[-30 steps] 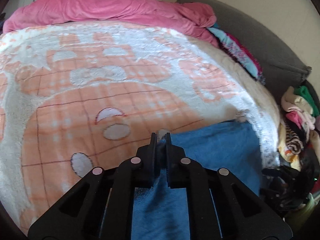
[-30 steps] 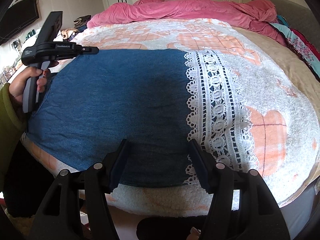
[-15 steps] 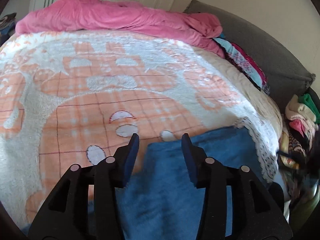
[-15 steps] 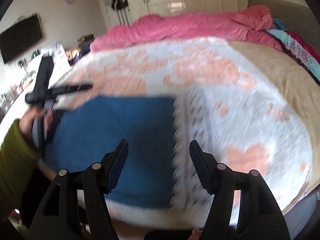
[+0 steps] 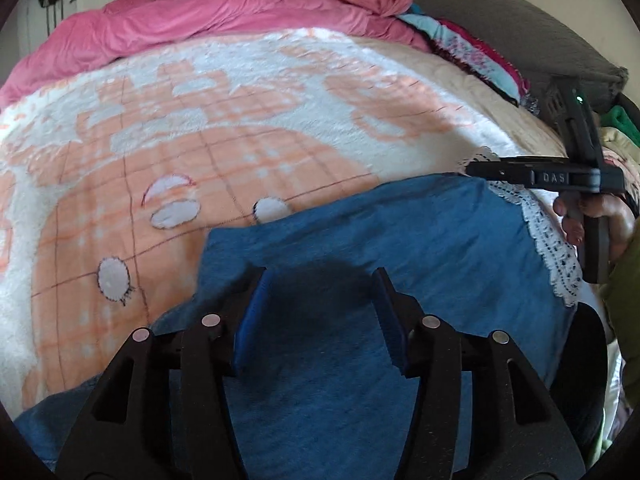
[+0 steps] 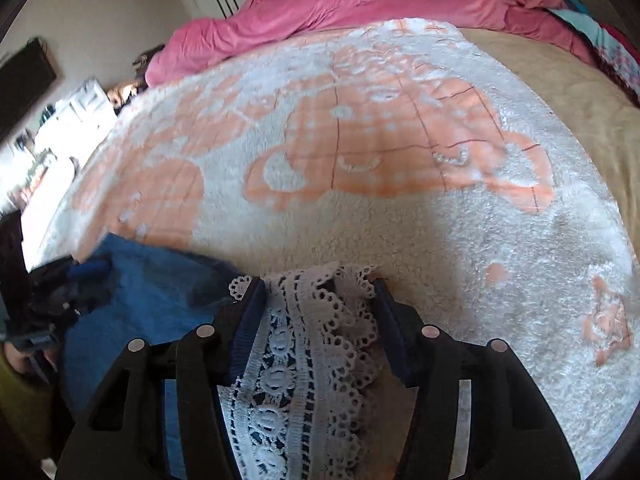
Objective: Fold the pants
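A bed (image 5: 500, 92) fills both views, covered by a fleecy peach-and-white blanket (image 5: 240, 136), with a pink duvet (image 5: 224, 20) bunched along its far side. The blue pants (image 5: 420, 240) lie flat on the blanket's near edge, a white lace hem (image 6: 304, 360) running along one end.

The left gripper (image 5: 320, 312) hovers over the middle of the pants; its jaws have just been opening and now stand apart, with only flat cloth below them and nothing pinched.

The right gripper (image 6: 316, 328) sits over the lace hem. Its jaws have just been closing, and the bunched lace lies between the fingers (image 6: 248, 320). The lace seems to brush both pads, though the blurred view does not show a firm pinch.

A hand (image 5: 608, 220) holds the right gripper's handle.
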`<state>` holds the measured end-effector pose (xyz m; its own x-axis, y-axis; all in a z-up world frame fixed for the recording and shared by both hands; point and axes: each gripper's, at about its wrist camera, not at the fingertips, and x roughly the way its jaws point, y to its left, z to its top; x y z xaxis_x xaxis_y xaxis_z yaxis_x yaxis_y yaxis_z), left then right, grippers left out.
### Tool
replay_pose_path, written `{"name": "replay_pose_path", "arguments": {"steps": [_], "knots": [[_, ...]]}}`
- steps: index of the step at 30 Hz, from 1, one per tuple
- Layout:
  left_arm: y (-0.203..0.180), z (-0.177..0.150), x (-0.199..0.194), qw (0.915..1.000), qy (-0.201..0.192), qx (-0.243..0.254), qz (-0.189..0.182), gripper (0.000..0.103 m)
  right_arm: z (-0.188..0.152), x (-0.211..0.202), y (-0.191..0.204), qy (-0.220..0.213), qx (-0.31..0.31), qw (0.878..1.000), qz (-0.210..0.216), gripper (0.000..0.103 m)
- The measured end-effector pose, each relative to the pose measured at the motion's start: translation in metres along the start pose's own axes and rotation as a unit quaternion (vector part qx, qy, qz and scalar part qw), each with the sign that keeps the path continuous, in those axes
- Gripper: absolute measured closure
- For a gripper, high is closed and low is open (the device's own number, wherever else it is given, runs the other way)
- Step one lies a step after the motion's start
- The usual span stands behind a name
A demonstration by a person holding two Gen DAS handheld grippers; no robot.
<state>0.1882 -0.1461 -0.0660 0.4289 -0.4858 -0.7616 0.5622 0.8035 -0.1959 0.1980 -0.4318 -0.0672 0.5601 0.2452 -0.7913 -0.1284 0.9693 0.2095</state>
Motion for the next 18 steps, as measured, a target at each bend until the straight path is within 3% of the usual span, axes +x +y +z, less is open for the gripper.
{"name": "replay_pose_path", "arguments": {"steps": [1,2,5,9,14,18], "knots": [[0.003,-0.001,0.0,1.0,0.001,-0.007,-0.006,0.059,-0.001,0.0,0.002,-0.002,-0.006,1.0,-0.001,0.059],[0.005,-0.001,0.0,0.9999,0.0,-0.012,-0.009,0.058,-0.004,-0.004,0.003,-0.006,-0.013,1.0,0.004,0.073],[0.006,-0.001,0.0,0.9998,-0.002,-0.015,-0.012,0.056,-0.012,-0.018,0.009,-0.035,-0.025,0.999,0.01,0.08],[0.007,-0.002,0.0,0.9997,-0.006,-0.02,-0.012,0.056,-0.007,-0.036,0.002,-0.085,0.005,0.996,0.029,0.081],[0.008,0.0,0.001,0.9995,-0.008,-0.028,-0.014,0.056,0.0,-0.001,-0.02,-0.04,0.069,0.997,0.009,0.08],[0.009,0.0,0.002,0.9994,-0.008,-0.029,-0.016,0.056,-0.001,-0.007,-0.04,-0.055,0.13,0.989,0.037,0.078]]}}
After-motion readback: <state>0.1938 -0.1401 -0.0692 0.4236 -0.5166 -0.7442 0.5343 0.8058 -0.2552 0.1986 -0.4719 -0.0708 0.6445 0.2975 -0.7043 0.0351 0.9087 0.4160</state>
